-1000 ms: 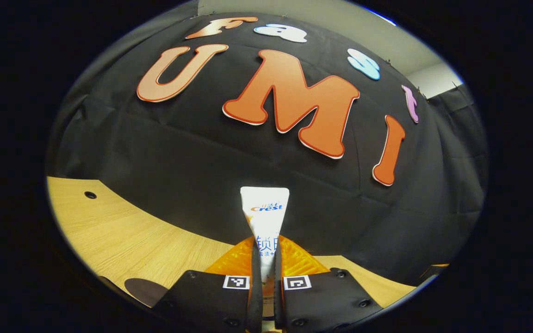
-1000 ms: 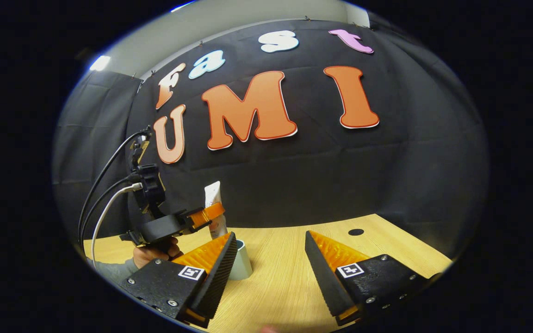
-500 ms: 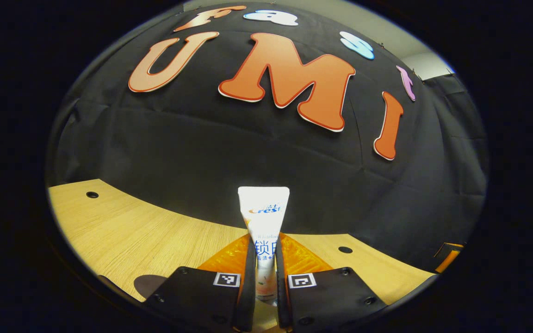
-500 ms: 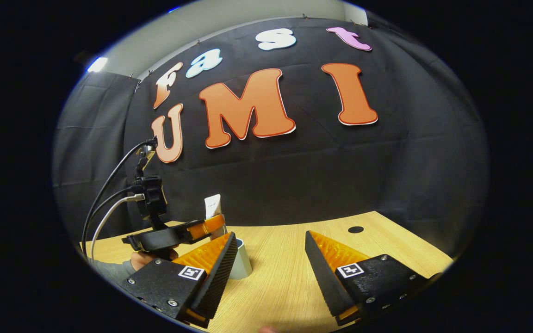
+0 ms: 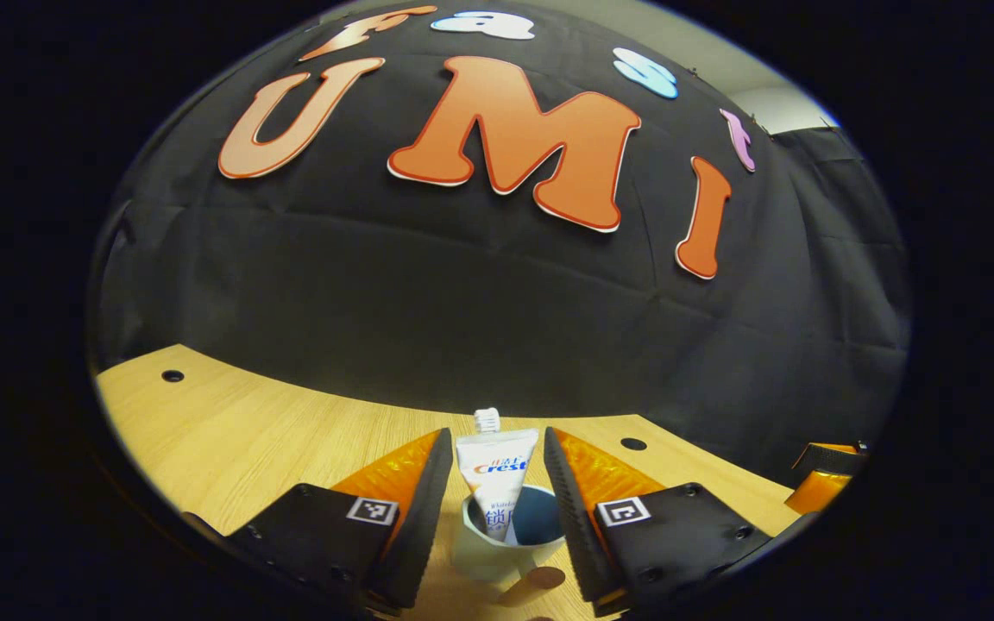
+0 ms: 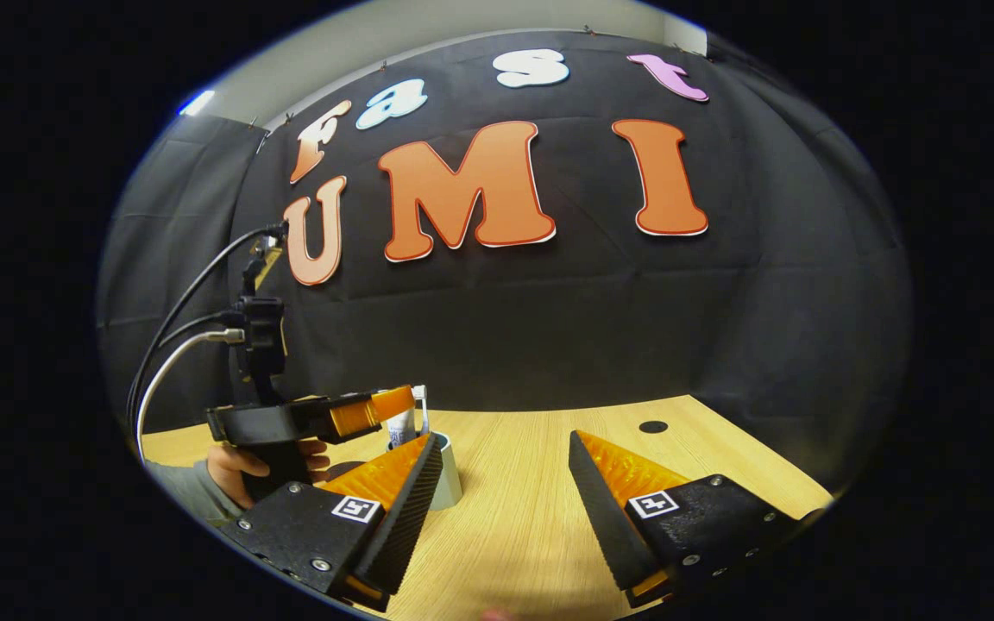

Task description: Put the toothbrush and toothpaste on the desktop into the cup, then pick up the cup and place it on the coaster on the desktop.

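In the left gripper view, the left tool (image 5: pixel 490 483) hovered just above the pale cup (image 5: pixel 506 552) on the wooden worktop (image 5: pixel 247 431), its fingers spread apart and touching nothing. The toothpaste (image 5: pixel 497 483) stood in the cup, crimped end up, leaning against the rim. Behind it rose the bristled head of the toothbrush (image 5: pixel 487 420), also in the cup. The right gripper view showed the right tool (image 6: pixel 506 483) with its fingers wide apart and empty above bare worktop, and beyond it a hand (image 6: pixel 242 457) holding the left tool over the cup (image 6: pixel 445 483).

The main risk was probably a tipped cup. It looked light, with tall contents leaning to one side, so a finger brushing the tube while the tool withdrew, or an off-centre grip on the wall, could topple it. A dark round patch sat at the worktop's lower left edge, possibly the coaster, too cut off to tell.

Half a second earlier the left tool was clamped on the toothpaste, held higher; since then the fingers had parted and the tube had dropped into the cup.
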The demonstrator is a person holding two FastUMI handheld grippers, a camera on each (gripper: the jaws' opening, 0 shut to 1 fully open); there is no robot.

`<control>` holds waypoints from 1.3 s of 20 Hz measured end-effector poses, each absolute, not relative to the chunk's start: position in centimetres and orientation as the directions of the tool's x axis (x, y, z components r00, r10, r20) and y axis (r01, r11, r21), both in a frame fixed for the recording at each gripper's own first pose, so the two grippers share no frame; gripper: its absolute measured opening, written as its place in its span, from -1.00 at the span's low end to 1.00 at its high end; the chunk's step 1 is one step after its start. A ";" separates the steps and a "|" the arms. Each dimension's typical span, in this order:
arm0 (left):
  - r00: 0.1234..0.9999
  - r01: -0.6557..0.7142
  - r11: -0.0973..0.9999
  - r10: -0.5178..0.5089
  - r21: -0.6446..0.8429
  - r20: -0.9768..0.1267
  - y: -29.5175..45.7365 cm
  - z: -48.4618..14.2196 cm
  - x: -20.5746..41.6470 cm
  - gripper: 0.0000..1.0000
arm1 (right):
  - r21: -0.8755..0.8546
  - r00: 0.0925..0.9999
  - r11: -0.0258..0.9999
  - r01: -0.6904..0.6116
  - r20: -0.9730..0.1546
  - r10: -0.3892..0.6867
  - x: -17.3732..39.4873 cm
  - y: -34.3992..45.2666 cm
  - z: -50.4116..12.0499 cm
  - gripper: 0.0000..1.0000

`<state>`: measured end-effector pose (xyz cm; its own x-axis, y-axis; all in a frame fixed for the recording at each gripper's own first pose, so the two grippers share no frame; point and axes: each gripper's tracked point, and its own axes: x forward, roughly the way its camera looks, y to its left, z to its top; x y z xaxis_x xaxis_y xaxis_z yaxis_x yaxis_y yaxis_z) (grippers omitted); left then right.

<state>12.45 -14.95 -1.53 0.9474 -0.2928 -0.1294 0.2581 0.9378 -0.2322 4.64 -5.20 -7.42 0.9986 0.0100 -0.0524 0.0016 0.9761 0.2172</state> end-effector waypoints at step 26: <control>0.995 0.100 0.995 -0.100 -0.015 -0.010 2.1 5.6 2.0 0.96 | 0.091 0.896 0.980 -0.175 -0.397 0.197 10.6 5.4 -8.7 0.79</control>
<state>2.02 2.11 5.55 0.9950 -0.0999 -0.0099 0.0997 0.9949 -0.0155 10.64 5.41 -8.73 0.8965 0.1967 -0.3970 -0.1749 0.9804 0.0909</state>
